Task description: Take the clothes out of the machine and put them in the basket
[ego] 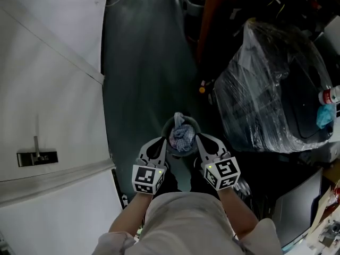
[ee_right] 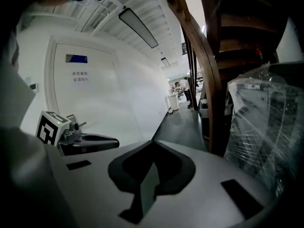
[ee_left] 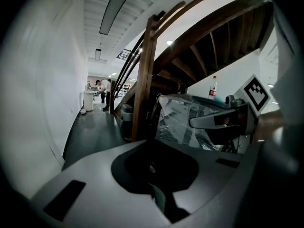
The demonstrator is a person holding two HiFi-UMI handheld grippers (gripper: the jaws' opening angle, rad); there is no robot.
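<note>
Clothes (ego: 180, 133), a soft crumpled heap with a checked cloth on top, lie in the round dark basket (ego: 194, 122) on the smooth grey-green floor (ego: 143, 62). In the head view the basket sits below and between your two grippers. The left gripper (ego: 160, 141) and right gripper (ego: 200, 138) flank it, apart from it and carrying nothing. A bulky load wrapped in crinkled clear plastic (ego: 271, 89) stands at the right. The machine is not in view.

In the left gripper view, your left gripper (ee_left: 159, 196) has its jaws pressed together on nothing. It looks past a wooden staircase (ee_left: 145, 80) down a corridor.

In the right gripper view, your right gripper (ee_right: 148, 177) is likewise closed and empty, with a white door (ee_right: 80, 89) beyond.

I judge this a pause after a drop into the basket. Your next move calls for turning back to find the machine and spreading the jaws before reaching in. Limp fabric drapes and snags, so pinch a thick fold.
</note>
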